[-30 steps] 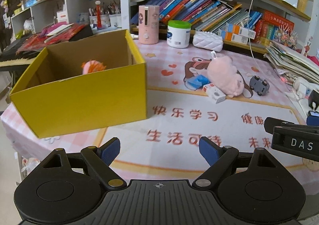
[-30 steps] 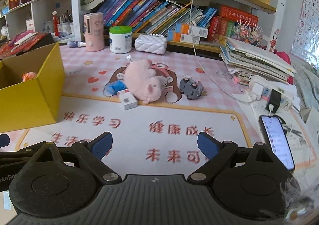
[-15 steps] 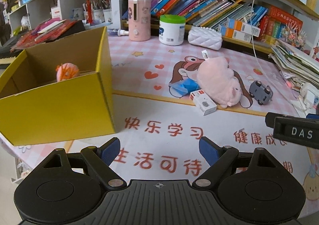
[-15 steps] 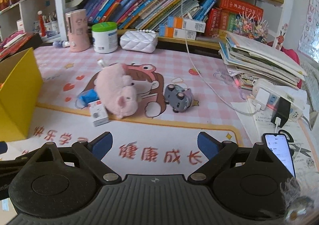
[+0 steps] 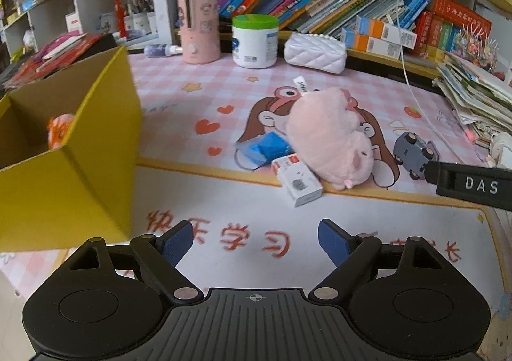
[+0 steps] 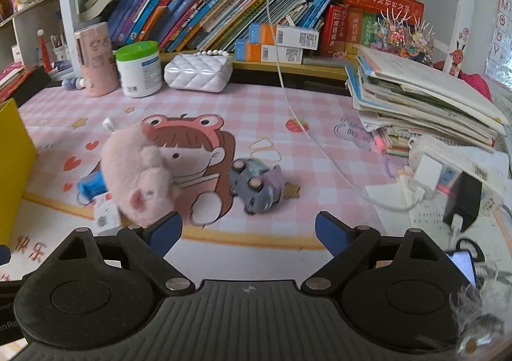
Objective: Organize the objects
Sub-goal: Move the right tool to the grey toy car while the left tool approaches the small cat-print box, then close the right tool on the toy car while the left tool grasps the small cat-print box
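Note:
A yellow cardboard box (image 5: pixel 64 188) stands at the left with an orange toy (image 5: pixel 60 133) inside. On the mat lie a pink plush pig (image 5: pixel 329 137), a blue packet (image 5: pixel 265 148), a small white carton (image 5: pixel 297 180) and a grey toy car (image 5: pixel 412 154). My left gripper (image 5: pixel 256 242) is open and empty, short of the carton. My right gripper (image 6: pixel 248 233) is open and empty, just short of the grey toy car (image 6: pixel 254 185), with the pink plush pig (image 6: pixel 137 175) at its left finger. The box edge (image 6: pixel 12 169) shows far left.
A pink canister (image 5: pixel 198 25), a white jar with a green lid (image 5: pixel 254 41) and a white quilted purse (image 5: pixel 315 47) stand before the bookshelf. A stack of books (image 6: pixel 425 101), a power strip with chargers (image 6: pixel 448 175) and a phone (image 6: pixel 460 265) crowd the right. A white cable (image 6: pixel 288 95) hangs down.
Both grippers have moved right and forward toward the toys. The yellow box has slid to the left of both views. The plush pig and the car are nearer. Both grippers stay open.

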{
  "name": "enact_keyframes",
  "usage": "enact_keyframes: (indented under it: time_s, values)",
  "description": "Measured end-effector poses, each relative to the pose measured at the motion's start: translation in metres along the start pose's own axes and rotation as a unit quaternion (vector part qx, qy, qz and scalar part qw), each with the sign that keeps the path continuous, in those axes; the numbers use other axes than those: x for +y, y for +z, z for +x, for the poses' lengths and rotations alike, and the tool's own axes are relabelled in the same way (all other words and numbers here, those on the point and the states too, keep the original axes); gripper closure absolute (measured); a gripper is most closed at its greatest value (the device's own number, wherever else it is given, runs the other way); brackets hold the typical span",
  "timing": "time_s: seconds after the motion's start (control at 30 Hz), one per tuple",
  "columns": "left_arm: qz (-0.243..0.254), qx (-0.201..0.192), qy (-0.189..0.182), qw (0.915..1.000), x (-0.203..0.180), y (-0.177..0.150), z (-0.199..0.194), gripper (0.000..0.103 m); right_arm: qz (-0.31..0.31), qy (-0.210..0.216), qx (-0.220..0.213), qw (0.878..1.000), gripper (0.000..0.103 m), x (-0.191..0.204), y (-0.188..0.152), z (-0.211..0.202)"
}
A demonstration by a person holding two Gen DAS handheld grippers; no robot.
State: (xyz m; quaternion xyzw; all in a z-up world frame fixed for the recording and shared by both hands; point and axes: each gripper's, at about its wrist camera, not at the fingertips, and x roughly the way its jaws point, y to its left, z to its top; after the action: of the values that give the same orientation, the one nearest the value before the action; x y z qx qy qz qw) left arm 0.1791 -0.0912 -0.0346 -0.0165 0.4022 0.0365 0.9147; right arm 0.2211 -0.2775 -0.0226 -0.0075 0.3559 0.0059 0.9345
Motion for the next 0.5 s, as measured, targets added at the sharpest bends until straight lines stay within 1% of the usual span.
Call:
enact_keyframes:
  time_s: [0.07,0.13,0.27,0.33,0.43,0.5]
  values:
    - [0.005,0.001,0.0,1.0,-0.006,0.003,0.008,0.02,0.001,-0.002,-0.003,1.0,0.013,-0.005,0.004,0.008]
    - [0.009,0.006,-0.002,0.9999,-0.012,0.008,0.017,0.028,0.003,-0.004,-0.002,1.0,0.013,-0.011,0.009,0.016]
    - [0.015,0.012,-0.004,0.9998,-0.024,0.016,0.035,0.033,0.006,-0.007,0.003,1.0,0.013,-0.019,0.017,0.035]
    - [0.019,0.018,-0.005,0.9996,-0.03,0.019,0.044,0.038,0.004,-0.005,0.008,1.0,0.014,-0.02,0.019,0.043]
    - [0.018,0.027,-0.004,0.9995,-0.034,0.022,0.056,0.042,0.0,-0.006,0.014,1.0,0.014,-0.021,0.02,0.052]
    - [0.013,0.031,-0.002,0.9994,-0.036,0.024,0.063,0.042,-0.003,-0.004,0.016,1.0,0.014,-0.021,0.02,0.056]
